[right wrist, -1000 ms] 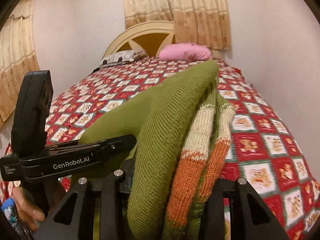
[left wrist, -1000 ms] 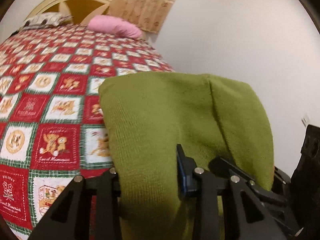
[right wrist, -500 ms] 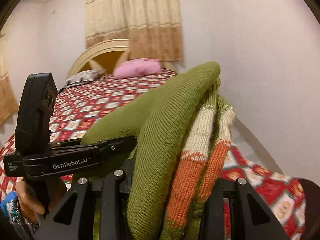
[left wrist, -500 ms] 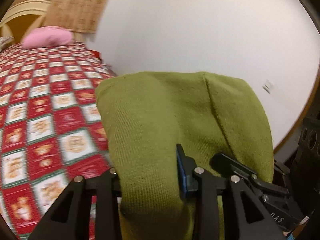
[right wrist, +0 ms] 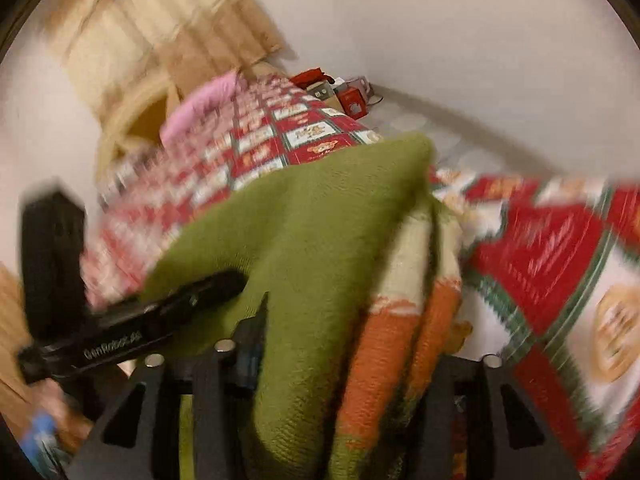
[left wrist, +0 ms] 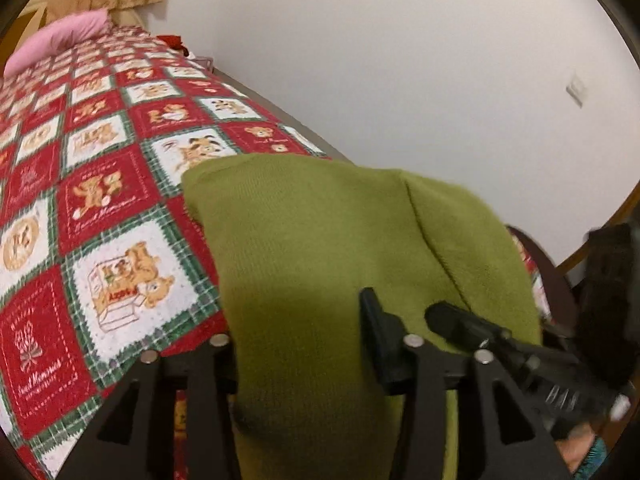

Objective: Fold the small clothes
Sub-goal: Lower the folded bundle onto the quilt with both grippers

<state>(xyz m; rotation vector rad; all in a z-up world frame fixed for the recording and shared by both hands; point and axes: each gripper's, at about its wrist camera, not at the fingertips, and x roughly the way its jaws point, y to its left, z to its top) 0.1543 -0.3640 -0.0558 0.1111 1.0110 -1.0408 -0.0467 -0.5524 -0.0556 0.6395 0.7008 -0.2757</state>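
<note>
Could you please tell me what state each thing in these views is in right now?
Olive-green knitted sweater with cream and orange stripes: folded into layers, held up over the bed.
Left hand-held gripper: shut on the sweater.
Right hand-held gripper: shut on the sweater.
Red-and-white teddy-bear patchwork bedspread: spread flat.
Pink pillow: lying at the bed's head.
</note>
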